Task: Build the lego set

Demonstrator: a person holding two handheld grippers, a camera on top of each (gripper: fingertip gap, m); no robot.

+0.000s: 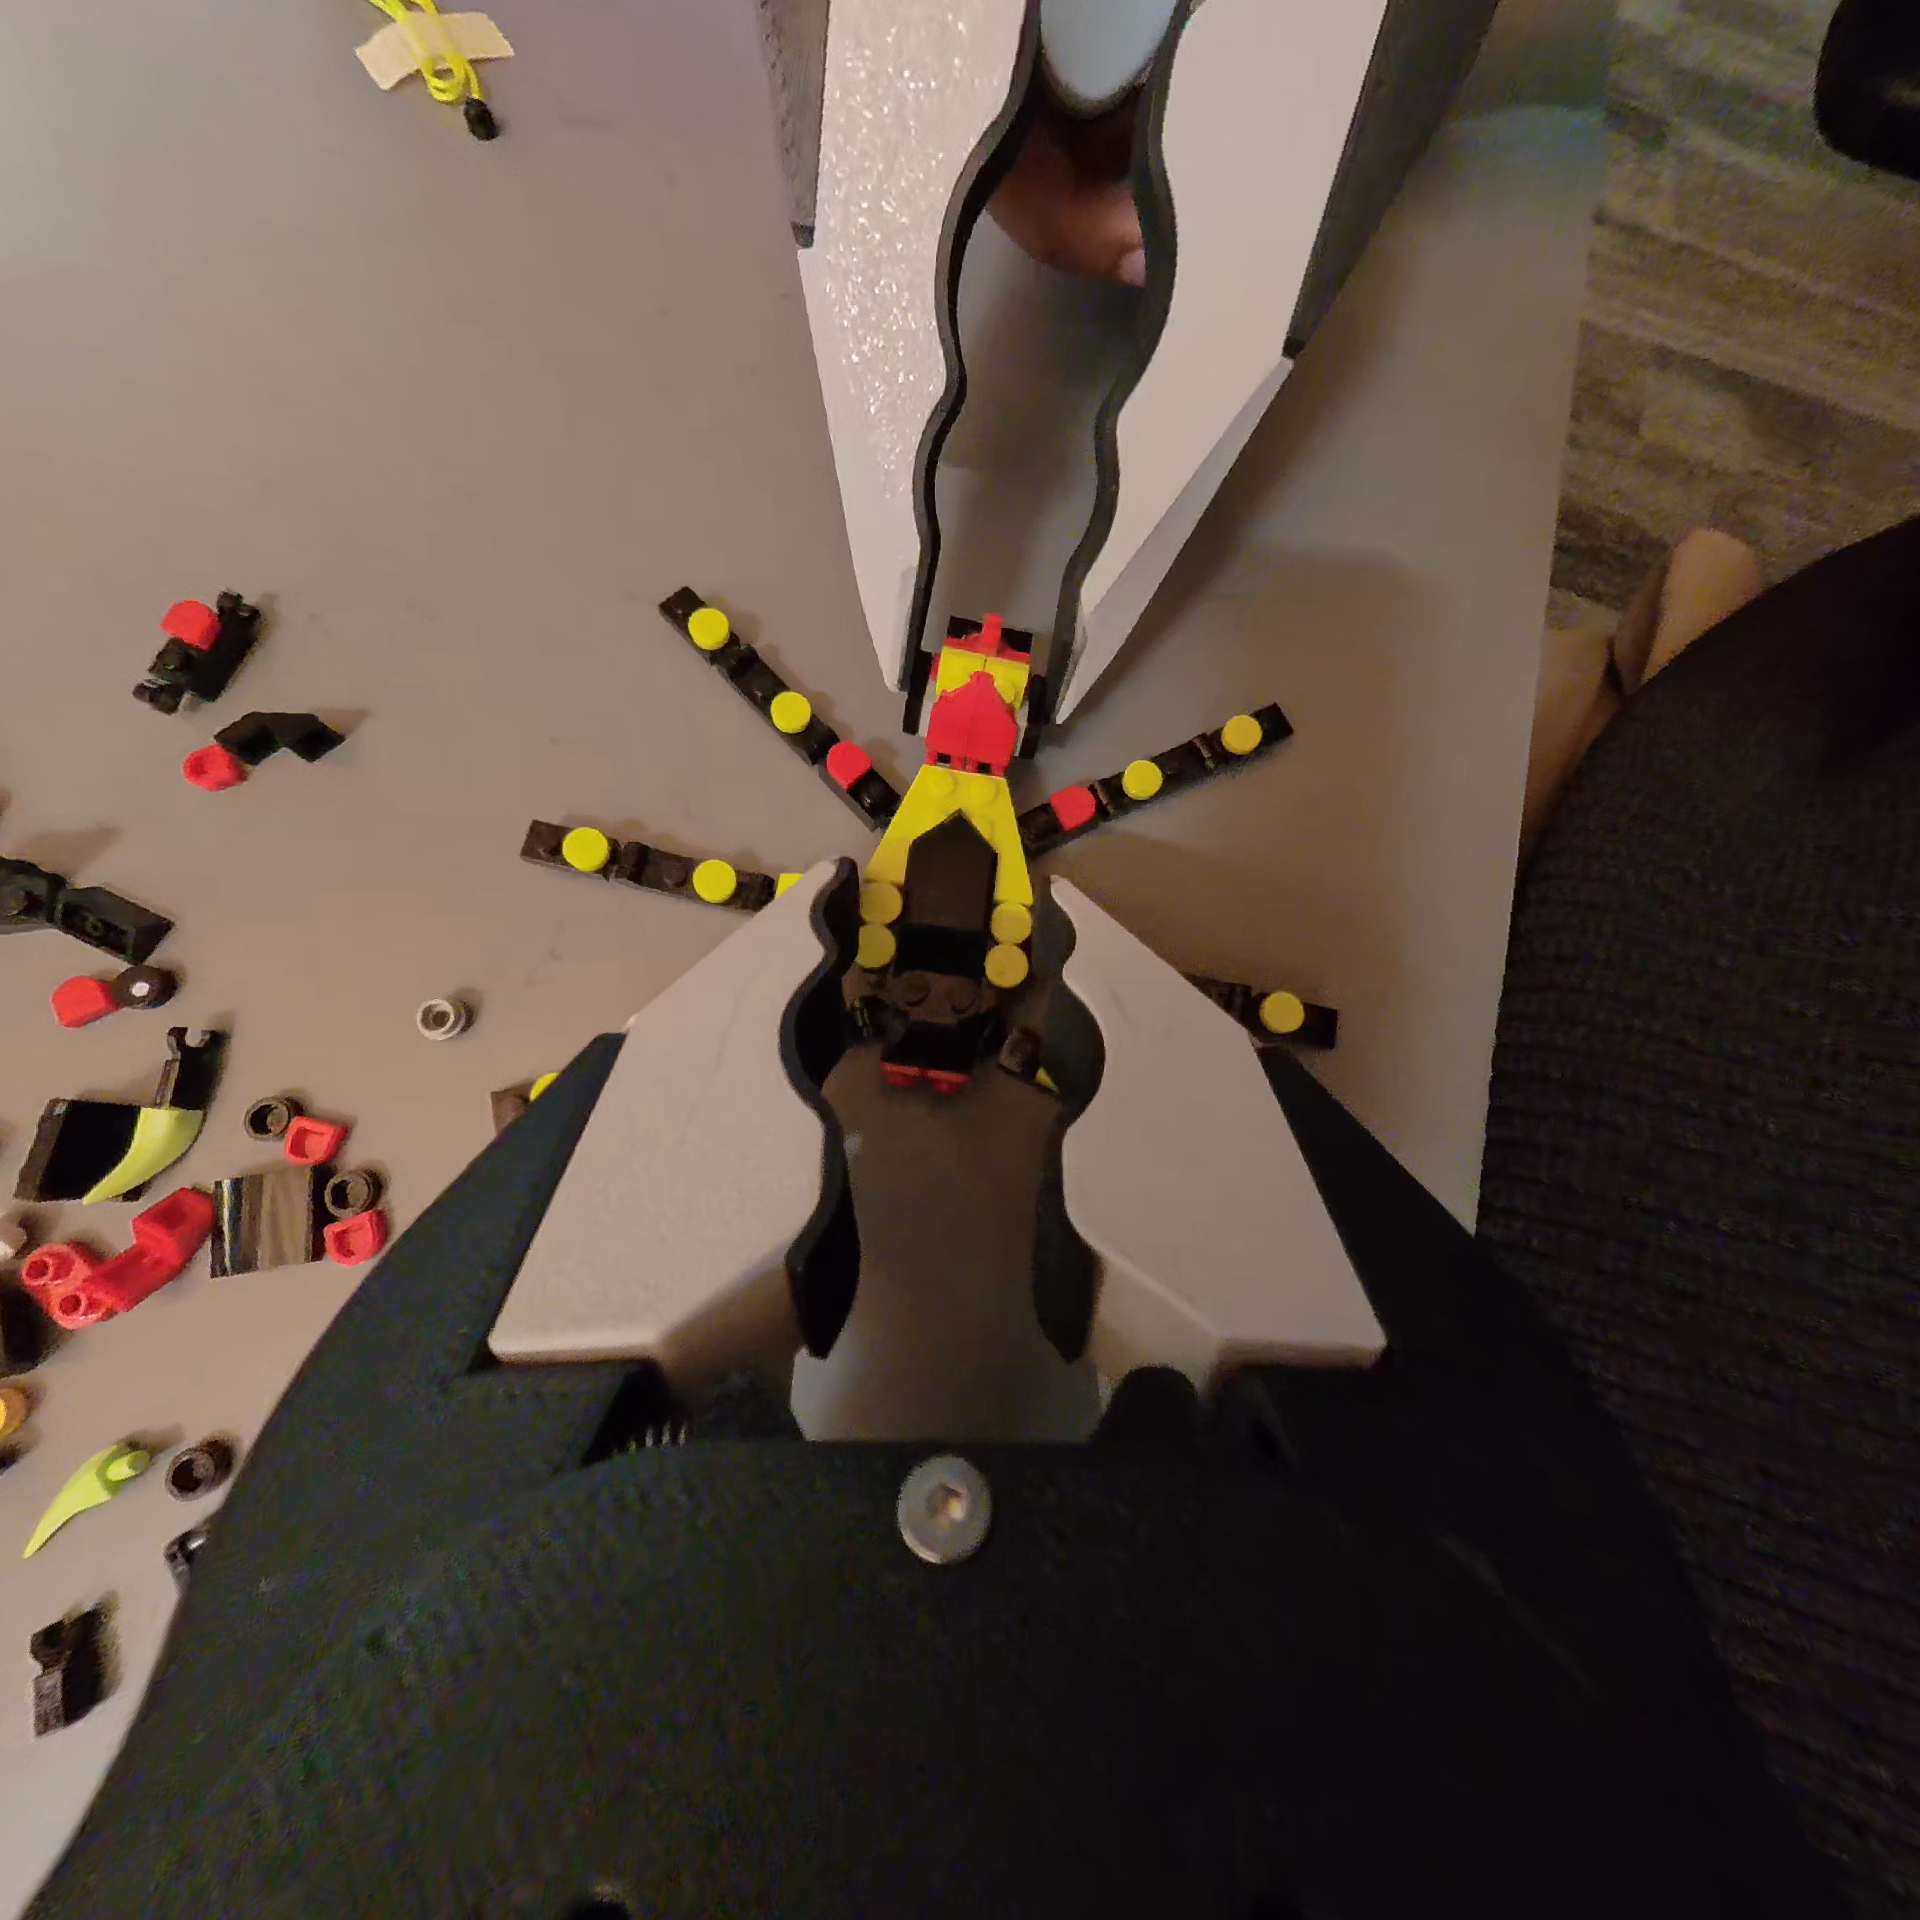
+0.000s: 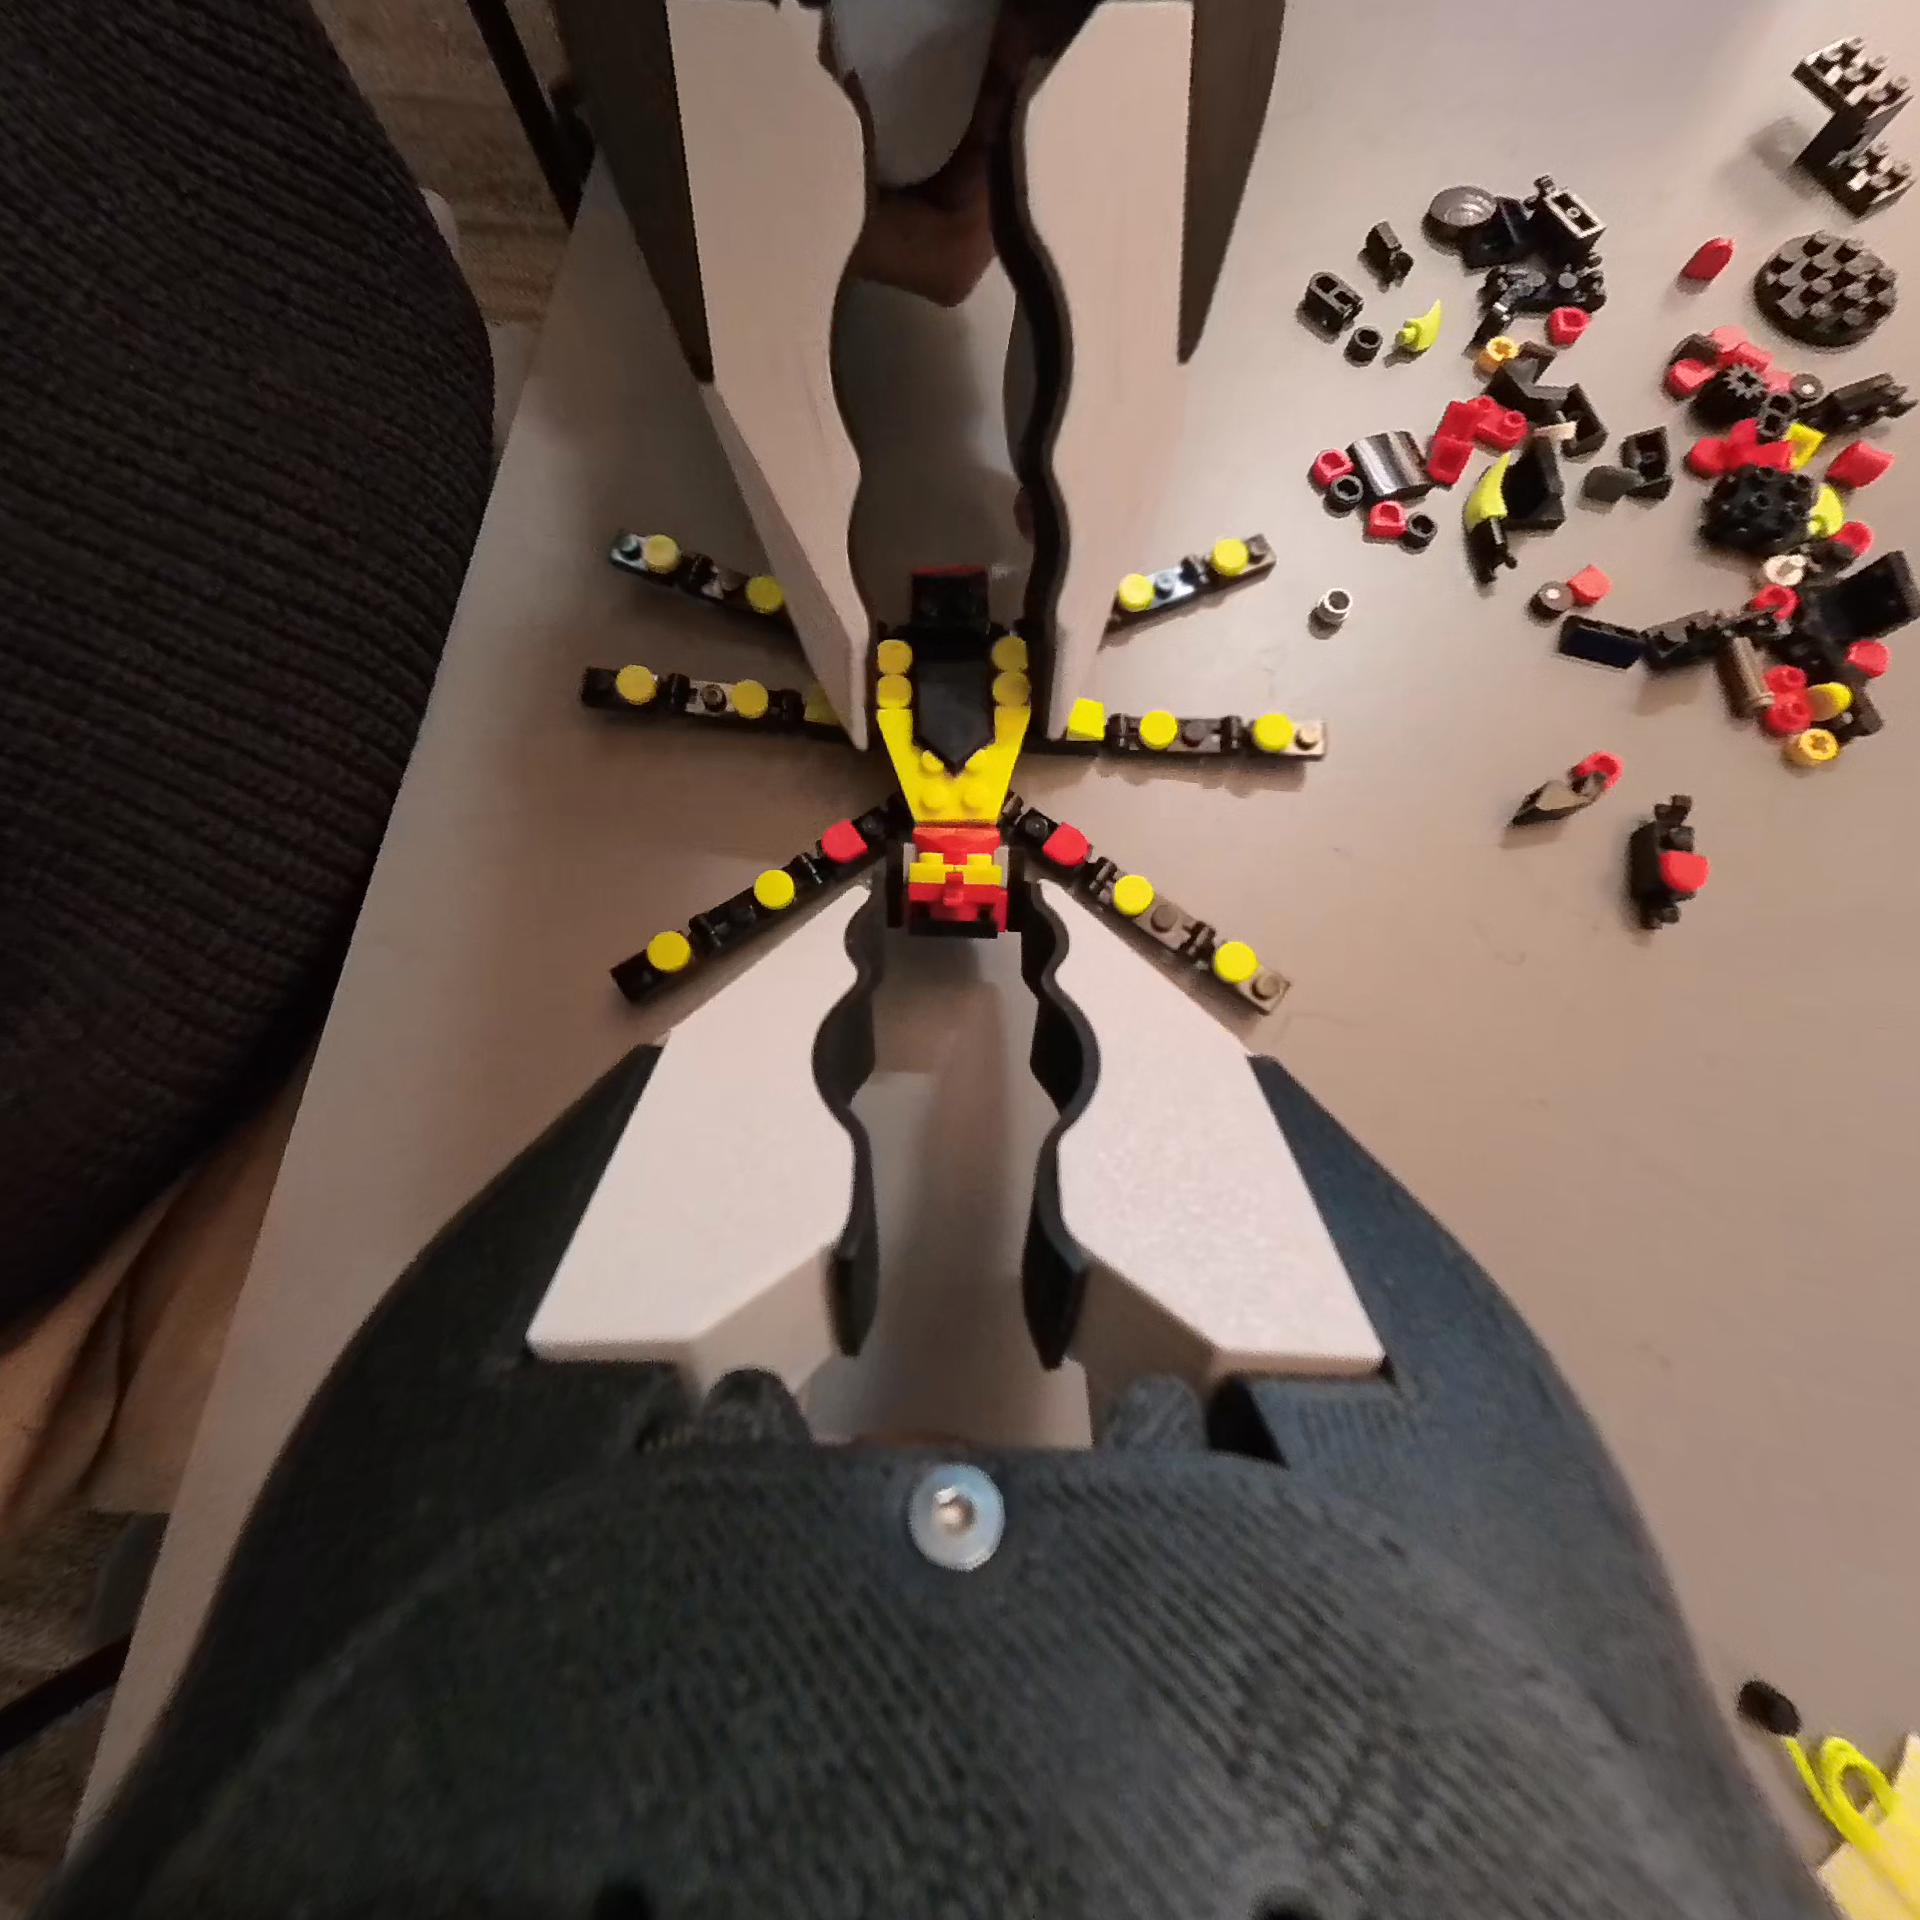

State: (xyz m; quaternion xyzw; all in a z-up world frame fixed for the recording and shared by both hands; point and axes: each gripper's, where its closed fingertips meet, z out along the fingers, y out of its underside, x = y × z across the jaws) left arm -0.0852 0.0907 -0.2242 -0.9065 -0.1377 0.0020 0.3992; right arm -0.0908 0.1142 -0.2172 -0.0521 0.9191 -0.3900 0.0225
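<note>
A lego spider lies on the grey table near its edge. Its abdomen (image 1: 951, 883) is yellow and black, its head (image 1: 971, 717) red and yellow, and its black legs (image 1: 769, 696) carry yellow studs. My left gripper (image 1: 943, 935) is shut on the abdomen, one finger on each side. My right gripper (image 1: 982, 707) comes from the opposite side and is shut on the head. In the right wrist view, the right gripper (image 2: 954, 925) clamps the head (image 2: 954, 883), and the left gripper (image 2: 954, 717) clamps the abdomen (image 2: 951, 707).
Several loose black, red and yellow-green pieces (image 1: 156, 1143) lie scattered left of the spider, seen as a pile (image 2: 1714, 468) in the right wrist view. A small grey ring (image 1: 447, 1016) lies alone. The table edge (image 1: 1538, 727) runs close by, with dark fabric (image 1: 1714, 1039) beyond. A taped yellow cord (image 1: 436, 52) lies far off. The grippers are tip to tip, or close to it.
</note>
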